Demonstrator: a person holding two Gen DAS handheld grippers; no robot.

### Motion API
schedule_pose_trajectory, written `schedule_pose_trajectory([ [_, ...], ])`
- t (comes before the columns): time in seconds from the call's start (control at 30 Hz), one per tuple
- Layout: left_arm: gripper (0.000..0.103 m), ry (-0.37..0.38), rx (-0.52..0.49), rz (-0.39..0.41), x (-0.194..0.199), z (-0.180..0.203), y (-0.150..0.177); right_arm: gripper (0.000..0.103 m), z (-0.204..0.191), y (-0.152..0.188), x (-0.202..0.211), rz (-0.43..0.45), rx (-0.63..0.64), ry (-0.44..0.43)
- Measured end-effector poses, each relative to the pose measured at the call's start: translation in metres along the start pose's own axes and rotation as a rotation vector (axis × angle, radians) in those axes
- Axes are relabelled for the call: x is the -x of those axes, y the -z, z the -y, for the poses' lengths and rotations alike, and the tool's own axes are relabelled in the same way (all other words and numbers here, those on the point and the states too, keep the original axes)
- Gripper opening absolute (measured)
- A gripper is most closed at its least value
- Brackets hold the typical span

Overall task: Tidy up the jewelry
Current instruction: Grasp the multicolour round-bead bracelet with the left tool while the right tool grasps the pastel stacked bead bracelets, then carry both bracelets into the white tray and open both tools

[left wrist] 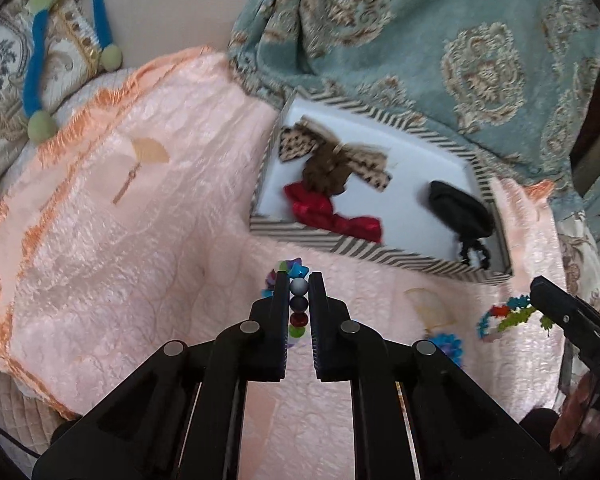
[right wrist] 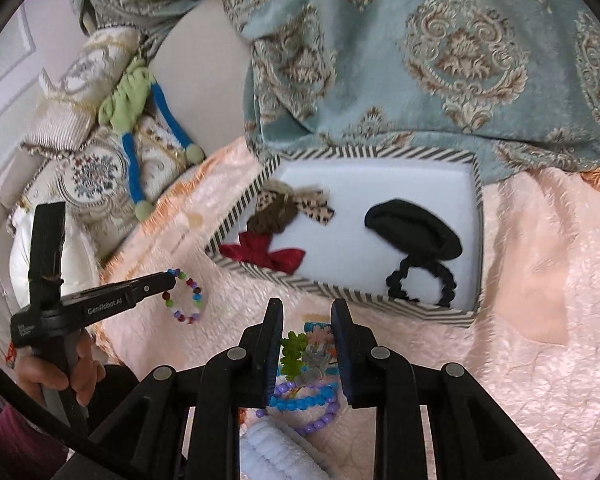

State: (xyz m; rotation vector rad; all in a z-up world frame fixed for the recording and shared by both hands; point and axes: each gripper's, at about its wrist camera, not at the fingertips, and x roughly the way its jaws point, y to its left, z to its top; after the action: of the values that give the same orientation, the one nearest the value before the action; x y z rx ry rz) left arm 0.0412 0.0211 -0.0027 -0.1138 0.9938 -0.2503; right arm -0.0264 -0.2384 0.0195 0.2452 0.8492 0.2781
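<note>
At far left we see a person's hand [right wrist: 56, 376] gripping the handle of the left gripper [right wrist: 171, 276], whose jaws are pinched tight on a round-bead bracelet [right wrist: 186, 296]; its loop of mixed-colour beads hangs from the tips over the peach quilted bedspread [left wrist: 140, 220]. From that gripper's own camera, a row of beads sits clamped between the two fingers [left wrist: 278, 312]. Moving right, we find the right gripper [right wrist: 306, 322] with its jaws partly closed around a flower-bead bracelet [right wrist: 308, 354], green and pale blossoms squeezed between the pads. Under it lie a blue bead bracelet [right wrist: 304, 402] and a purple bead bracelet [right wrist: 320, 424] on the bedspread. Beyond, the striped-rim tray [right wrist: 340, 294] holds a leopard-print bow [right wrist: 300, 204], a red bow [right wrist: 268, 254] and, furthest right, a black hair tie [right wrist: 416, 236].
</note>
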Motion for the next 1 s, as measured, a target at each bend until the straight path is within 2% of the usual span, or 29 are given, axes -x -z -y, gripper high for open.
schedule_pose_trajectory([
  [0.23, 0.008, 0.017, -0.048, 0.048, 0.02, 0.021, -0.017, 0.024, 0.002, -0.013, 0.017, 0.04, 0.005, 0.013],
  [0.43, 0.008, 0.017, -0.099, 0.072, 0.022, 0.043, -0.036, 0.024, 0.008, -0.029, 0.018, 0.055, 0.004, 0.027],
  [0.7, 0.008, 0.031, -0.125, 0.056, -0.003, 0.071, -0.065, 0.024, 0.028, -0.065, 0.006, 0.064, -0.002, 0.068],
  [1.0, 0.008, 0.064, -0.161, 0.001, -0.055, 0.112, -0.087, 0.024, 0.072, -0.104, -0.03, 0.047, -0.053, 0.127],
])
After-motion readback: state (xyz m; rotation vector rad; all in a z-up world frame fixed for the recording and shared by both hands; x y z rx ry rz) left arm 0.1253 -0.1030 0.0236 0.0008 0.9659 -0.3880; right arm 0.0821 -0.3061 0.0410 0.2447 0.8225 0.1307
